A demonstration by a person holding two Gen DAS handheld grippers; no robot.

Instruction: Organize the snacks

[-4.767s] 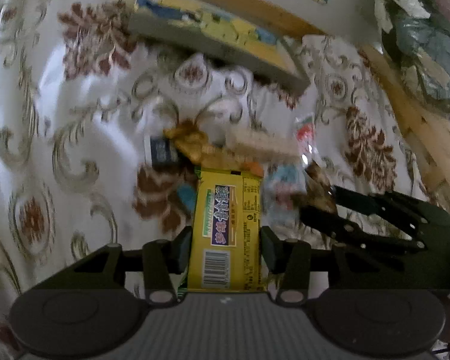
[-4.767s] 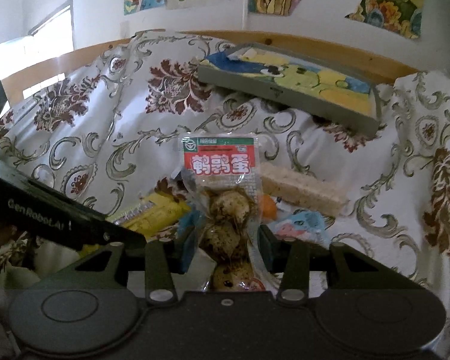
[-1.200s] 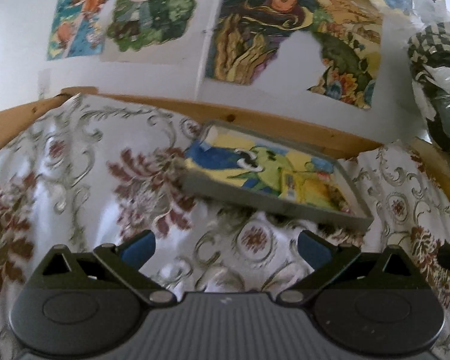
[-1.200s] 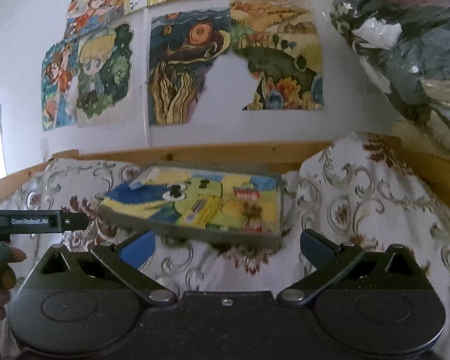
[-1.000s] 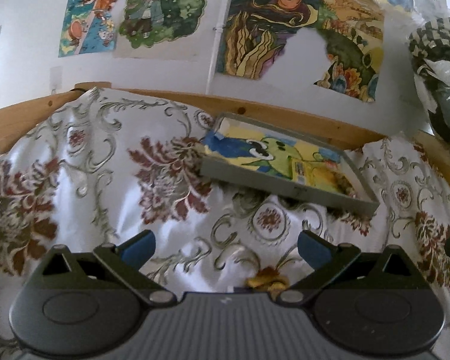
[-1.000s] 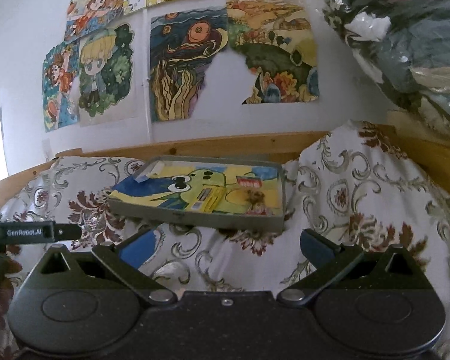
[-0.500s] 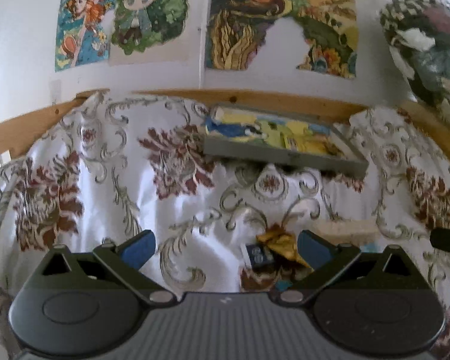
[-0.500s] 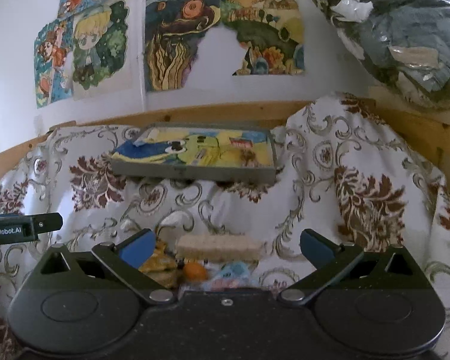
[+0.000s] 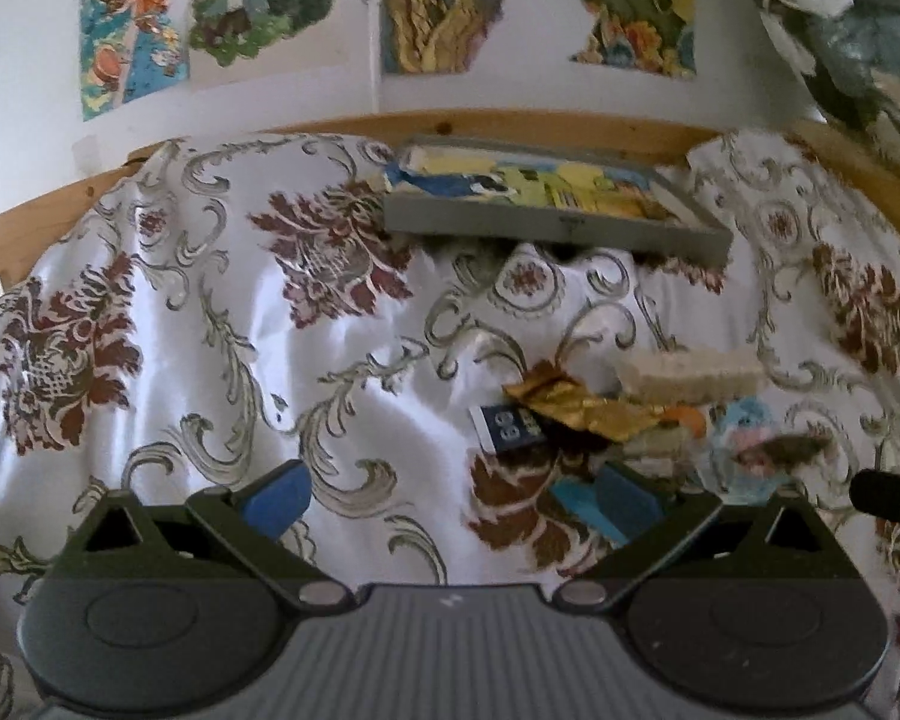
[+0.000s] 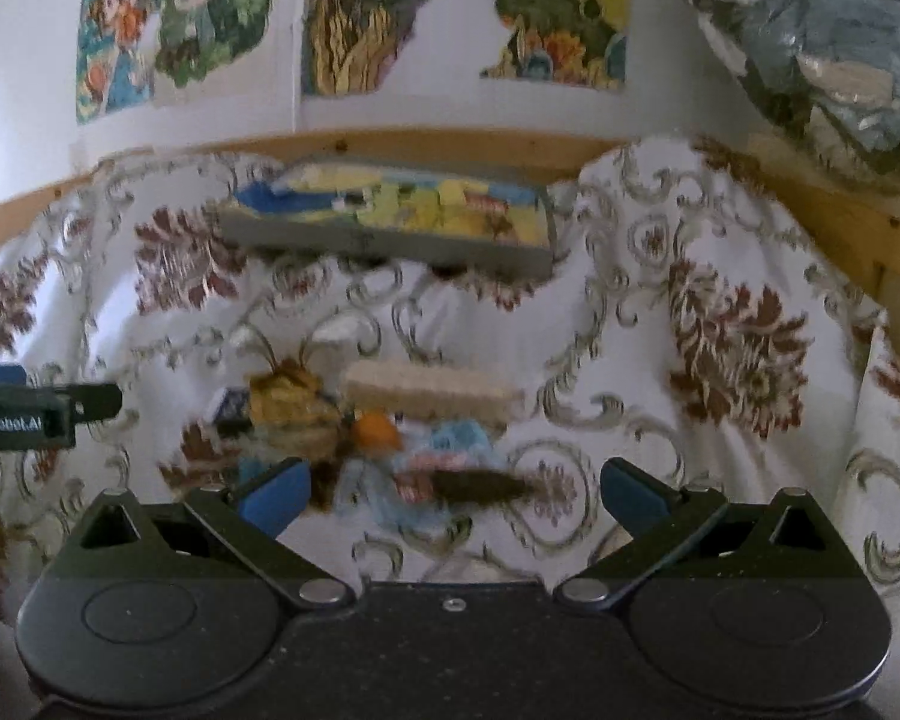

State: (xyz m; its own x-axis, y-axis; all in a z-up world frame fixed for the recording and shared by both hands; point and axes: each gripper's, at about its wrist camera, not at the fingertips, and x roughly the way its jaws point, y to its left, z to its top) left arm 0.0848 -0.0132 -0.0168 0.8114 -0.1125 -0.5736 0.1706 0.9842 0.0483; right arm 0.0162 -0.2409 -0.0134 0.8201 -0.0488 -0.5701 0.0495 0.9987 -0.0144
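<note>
A heap of snacks lies on the floral cloth: a pale wafer bar (image 9: 690,375), a gold wrapper (image 9: 576,405), a dark blue packet (image 9: 510,427), an orange piece (image 10: 377,429) and a light blue packet (image 10: 456,441). Behind it stands a grey tray (image 9: 546,229) with a cartoon print; snack packs lie inside the tray (image 10: 384,240). My left gripper (image 9: 450,495) is open and holds nothing, with the heap just ahead of its right finger. My right gripper (image 10: 450,495) is open and holds nothing, and the heap lies ahead of its left finger. Both views are blurred.
A wooden rail (image 9: 510,123) runs behind the tray, under a wall with posters (image 9: 534,6). A bundle of plastic-wrapped cloth (image 10: 822,54) sits at the upper right. The other gripper's tip (image 9: 891,501) shows at the right edge. Bare cloth (image 9: 210,330) spreads to the left.
Earlier each gripper was shut on a snack pack; both packs now lie in the tray. Both open grippers have drawn back and tilted down, bringing the heap into view.
</note>
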